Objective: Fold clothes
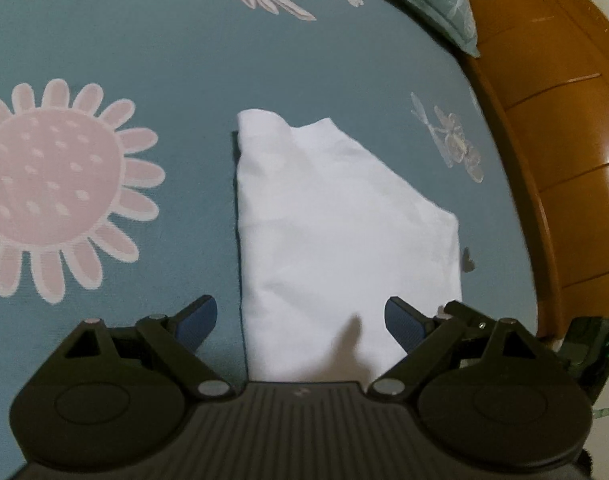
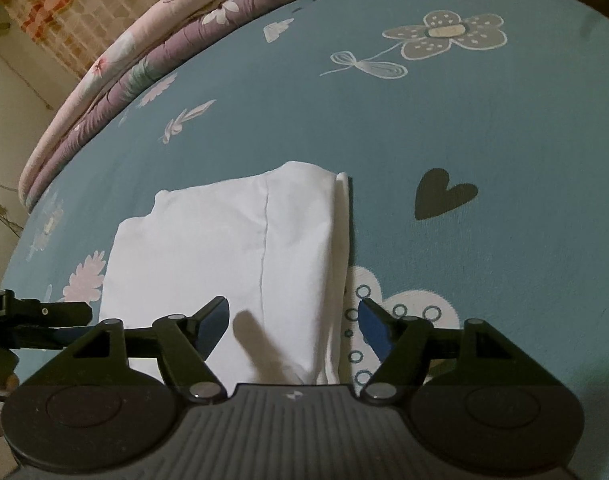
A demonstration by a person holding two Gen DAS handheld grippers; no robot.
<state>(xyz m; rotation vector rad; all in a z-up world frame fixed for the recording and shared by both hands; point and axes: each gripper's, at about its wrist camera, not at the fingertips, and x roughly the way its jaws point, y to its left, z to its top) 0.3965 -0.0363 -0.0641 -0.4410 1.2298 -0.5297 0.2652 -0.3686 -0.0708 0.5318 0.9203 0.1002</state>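
On the left of the left wrist view, a large pink sunflower print (image 1: 48, 188) spread across the teal bed sheet (image 1: 184, 60). Right of it lay the folded white garment (image 1: 336, 232), flat on the bed, its straight edge facing the sunflower. The left gripper (image 1: 300, 320) hovered over the garment's near end with its fingers (image 1: 196, 320) spread wide and released, grasping nothing. Further right ran the orange wooden bed frame (image 1: 564, 140), with a teal pillow (image 1: 436, 4) at the top.

In the right wrist view, folded floral quilts (image 2: 124, 80) were stacked at the far left edge of the bed. The white garment (image 2: 224, 248) lay in the middle, and the right gripper (image 2: 294, 320) stood over its near right edge, fingers (image 2: 214, 320) apart and empty. A dark heart print (image 2: 440, 192) sat to the right, with a grey flower print (image 2: 444, 36) above it.
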